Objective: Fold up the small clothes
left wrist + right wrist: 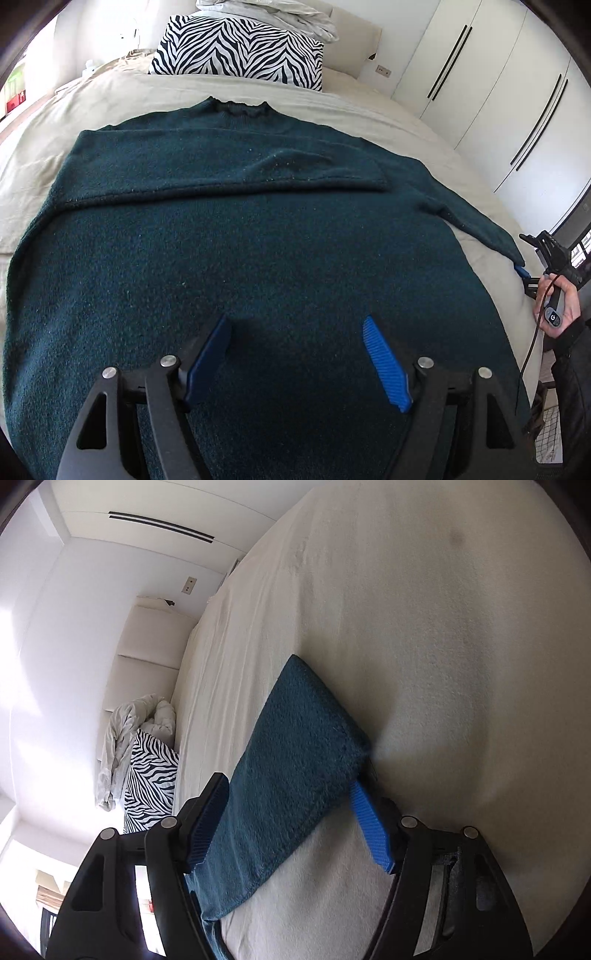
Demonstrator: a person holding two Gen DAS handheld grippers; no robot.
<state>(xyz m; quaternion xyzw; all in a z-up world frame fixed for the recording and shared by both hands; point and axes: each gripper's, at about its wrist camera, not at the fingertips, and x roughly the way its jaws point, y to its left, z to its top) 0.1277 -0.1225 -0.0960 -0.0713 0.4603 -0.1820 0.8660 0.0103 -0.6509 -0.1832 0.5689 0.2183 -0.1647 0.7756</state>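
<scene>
A dark teal sweater (236, 240) is being shown lying flat on a bed (110, 96) covered with a cream sheet, its collar pointing toward the far end. One sleeve (229, 181) is lying folded across the chest, while the other sleeve (476, 218) is stretching out to the right, toward the edge of the bed.

The left gripper (297, 354) is being held above the near part of the sweater, its blue-padded jaws standing wide apart with nothing between them.

The right gripper (288, 819) is being held at the cuff of the outstretched sleeve (295, 760). Its jaws are standing apart on either side of the sleeve, the cuff lying between them; one pad appears to be touching the fabric, but a firm grip cannot be told. In the left view, this gripper and the person's right hand (561, 306) are being seen at the far right.

At the far end of the bed, a zebra-striped pillow (240, 51) is sitting with rumpled pale bedding (273, 14) piled behind it. White wardrobe doors (491, 85) are lining the right wall.
</scene>
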